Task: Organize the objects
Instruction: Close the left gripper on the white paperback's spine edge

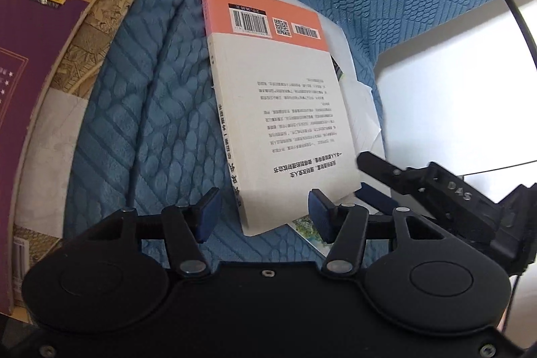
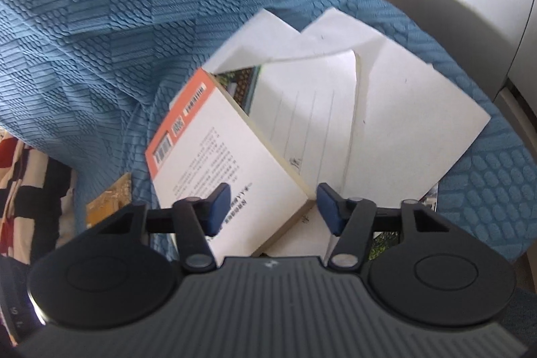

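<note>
I have both grippers half open: the book (image 1: 285, 109) lies face-down with its near corner between my left gripper (image 1: 265, 213) and right gripper (image 2: 273, 208), ungripped. Loose papers (image 2: 396, 109) beyond remain unsorted.

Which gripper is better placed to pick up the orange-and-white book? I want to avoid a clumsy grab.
Probably the left gripper: the book has its near corner between the open fingers. The right gripper also straddles a corner, but loose white papers lie beneath.
</note>
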Available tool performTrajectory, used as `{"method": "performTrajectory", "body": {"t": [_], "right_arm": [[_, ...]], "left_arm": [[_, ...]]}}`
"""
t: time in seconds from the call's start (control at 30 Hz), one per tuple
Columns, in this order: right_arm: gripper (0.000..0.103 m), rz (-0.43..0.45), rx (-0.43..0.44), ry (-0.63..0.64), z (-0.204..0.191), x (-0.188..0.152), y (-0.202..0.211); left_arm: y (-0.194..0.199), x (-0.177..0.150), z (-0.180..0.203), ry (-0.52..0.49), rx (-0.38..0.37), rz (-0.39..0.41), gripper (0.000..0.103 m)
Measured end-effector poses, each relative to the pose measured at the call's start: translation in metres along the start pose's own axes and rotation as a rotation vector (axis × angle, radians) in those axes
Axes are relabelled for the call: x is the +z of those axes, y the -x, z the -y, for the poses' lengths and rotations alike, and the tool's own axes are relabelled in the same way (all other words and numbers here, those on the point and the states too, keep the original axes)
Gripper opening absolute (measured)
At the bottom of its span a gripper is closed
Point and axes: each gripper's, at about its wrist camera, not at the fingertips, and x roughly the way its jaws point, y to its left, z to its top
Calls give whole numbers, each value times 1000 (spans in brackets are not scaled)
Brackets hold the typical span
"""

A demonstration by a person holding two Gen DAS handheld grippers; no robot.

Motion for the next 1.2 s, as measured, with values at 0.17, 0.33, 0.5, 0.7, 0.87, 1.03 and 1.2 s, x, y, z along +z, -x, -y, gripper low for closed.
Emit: {"method": "performTrajectory", "body": {"t": [0.17,0.33,0.5,0.7,0.87,1.03,1.2], "right_arm": [[56,0,1,-2,1,0,-2],[56,6,29,-28,7,1,-1],[56,-19,125,-84,13,-1,-5],[57,5,174,-172,20,-1,-6],[38,44,162,-200,19,-1,-10],[37,83,255,-251,21,0,-23],[37,95,307,-303,20,6,-32]], "left_arm": [[-6,1,-7,66,-75,-12,57],[-3,5,-20,186,-144,-14,58],[-3,6,-22,272,-397,-33,40],[-2,13,-9,194,-337,-6,41],[1,5,-13,175,-251,11,45],[1,2,-29,201,-196,26,61],[-6,6,-41,267,-213,42,64]]}}
